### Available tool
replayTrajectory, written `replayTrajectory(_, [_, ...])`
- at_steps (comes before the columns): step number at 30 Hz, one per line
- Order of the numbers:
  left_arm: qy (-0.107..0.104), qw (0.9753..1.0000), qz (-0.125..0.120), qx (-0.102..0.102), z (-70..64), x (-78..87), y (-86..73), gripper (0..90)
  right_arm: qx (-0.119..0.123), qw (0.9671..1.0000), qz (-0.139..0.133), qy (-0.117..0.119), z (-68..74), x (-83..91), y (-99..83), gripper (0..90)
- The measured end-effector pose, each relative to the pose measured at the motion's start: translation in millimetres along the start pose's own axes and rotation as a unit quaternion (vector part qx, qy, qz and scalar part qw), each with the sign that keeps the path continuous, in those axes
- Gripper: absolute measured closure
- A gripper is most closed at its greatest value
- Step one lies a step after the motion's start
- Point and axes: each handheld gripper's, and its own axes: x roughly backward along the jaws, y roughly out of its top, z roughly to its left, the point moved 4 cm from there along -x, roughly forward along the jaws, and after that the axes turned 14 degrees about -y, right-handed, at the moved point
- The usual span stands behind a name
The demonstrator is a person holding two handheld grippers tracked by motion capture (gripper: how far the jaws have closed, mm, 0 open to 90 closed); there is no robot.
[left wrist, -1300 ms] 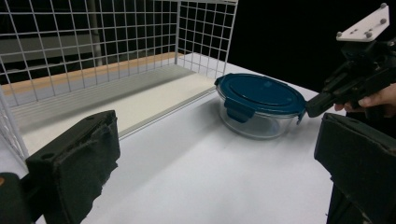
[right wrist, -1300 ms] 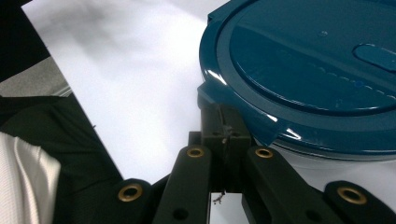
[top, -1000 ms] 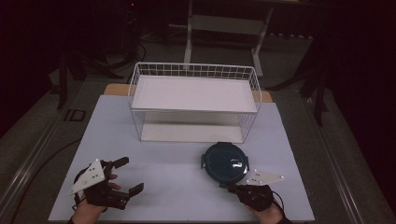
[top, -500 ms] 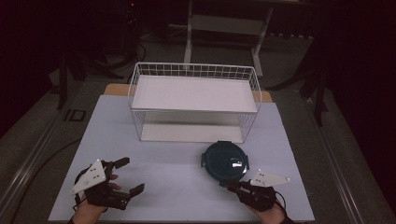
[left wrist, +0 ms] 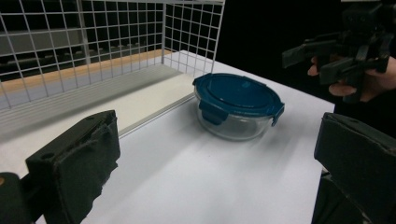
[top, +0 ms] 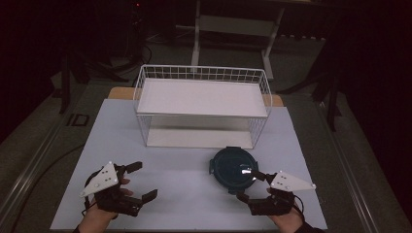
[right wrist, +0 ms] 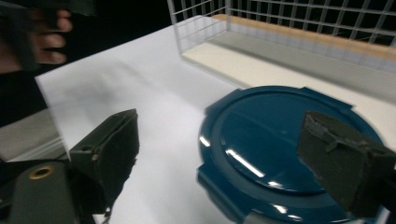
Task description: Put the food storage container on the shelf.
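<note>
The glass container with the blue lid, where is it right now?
In the high view the container sits on the table right of centre, just in front of the wire basket, with the right gripper at its near edge.

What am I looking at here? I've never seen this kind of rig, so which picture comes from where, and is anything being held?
A person holds a two-jaw tool in each hand: the left gripper and the right gripper. One camera looks down from above; the other two ride on the grippers and look along their black jaws. On the white table stand a white wire basket and a round glass container with a blue lid. Both grippers are open and hold nothing. The right one is close to the container, one jaw above its lid.
</note>
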Motion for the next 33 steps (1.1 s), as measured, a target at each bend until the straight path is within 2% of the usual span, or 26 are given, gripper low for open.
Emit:
replayTrajectory(4, [-0.005, 0.9999, 0.009, 0.011, -1.8, -6.8, 7.5, 0.5, -0.004, 0.9999, -0.009, -0.012, -1.6, 0.0, 5.5, 10.9])
replayTrajectory(8, [0.005, 0.9996, 0.028, 0.001, -4.3, -18.1, 15.1, 0.5, 0.023, 0.9982, -0.033, -0.045, -5.4, 6.2, 15.3, 14.3])
replayTrajectory(9, [0.014, 0.9992, 0.036, 0.0, -4.4, -21.7, 17.1, 0.5, 0.023, 0.9982, -0.033, -0.045, -5.4, 6.2, 15.3, 14.3])
replayTrajectory(10, [0.012, 0.9992, 0.038, -0.003, -5.1, -24.6, 19.3, 0.5, 0.023, 0.9979, -0.045, -0.041, -6.6, 9.7, 20.1, 14.8])
replayTrajectory(12, [-0.004, 0.9991, 0.041, -0.004, -5.8, -31.3, 24.2, 0.5, 0.023, 0.9978, -0.048, -0.04, -7.9, 11.3, 22.4, 16.5])
replayTrajectory(14, [-0.01, 0.9989, 0.045, -0.008, -6.1, -38.1, 29.5, 0.5, 0.025, 0.9978, -0.041, -0.047, -11.1, 13.3, 25.4, 19.8])
replayTrajectory(16, [-0.006, 0.9989, 0.042, -0.017, -4.9, -44.3, 34.8, 0.5, 0.013, 0.9989, -0.028, -0.035, -14.4, 14.6, 26.5, 19.9])
replayTrajectory(18, [-0.019, 0.9988, 0.046, 0.0, -2.8, -50.5, 39.4, 0.5, -0.008, 0.9995, -0.013, -0.027, -18.0, 15.9, 26.1, 19.9])
replayTrajectory(20, [-0.021, 0.9987, 0.046, 0.008, -0.8, -55.1, 43.7, 3.9, -0.001, 0.9991, -0.016, -0.039, -21.0, 17.9, 25.8, 19.9])
replayTrajectory(21, [-0.018, 0.9982, 0.055, 0.012, 0.2, -57.8, 45.5, 4.4, 0.002, 0.9988, -0.021, -0.044, -22.1, 19.3, 26.1, 19.9])
replayTrajectory(22, [-0.02, 0.9979, 0.059, 0.018, 0.7, -60.4, 47.4, 4.4, 0.004, 0.9986, -0.036, -0.037, -23.5, 22.6, 27.9, 19.7])
replayTrajectory(24, [-0.021, 0.9981, 0.056, 0.019, 1.5, -65.8, 50.6, 4.1, 0.01, 0.9982, -0.042, -0.043, -23.8, 24.4, 28.9, 18.5])
replayTrajectory(25, [-0.026, 0.9979, 0.056, 0.022, 1.9, -69.1, 51.9, 3.4, 0.019, 0.9975, -0.047, -0.05, -24.0, 25.8, 29.7, 16.1])
replayTrajectory(27, [-0.044, 0.997, 0.054, 0.033, 1.9, -76.4, 54.7, 3.1, 0.029, 0.9969, -0.055, -0.049, -23.5, 27.2, 31.4, 14.2])
replayTrajectory(28, [-0.043, 0.9967, 0.063, 0.03, 1.8, -80.3, 55.9, 2.0, 0.025, 0.9976, -0.051, -0.038, -22.7, 28.0, 32.1, 12.4])
replayTrajectory(33, [-0.059, 0.9935, 0.091, 0.036, 2.3, -100.9, 61.6, 1.0, 0.017, 0.9983, -0.043, -0.036, -21.4, 27.1, 31.5, 12.4])
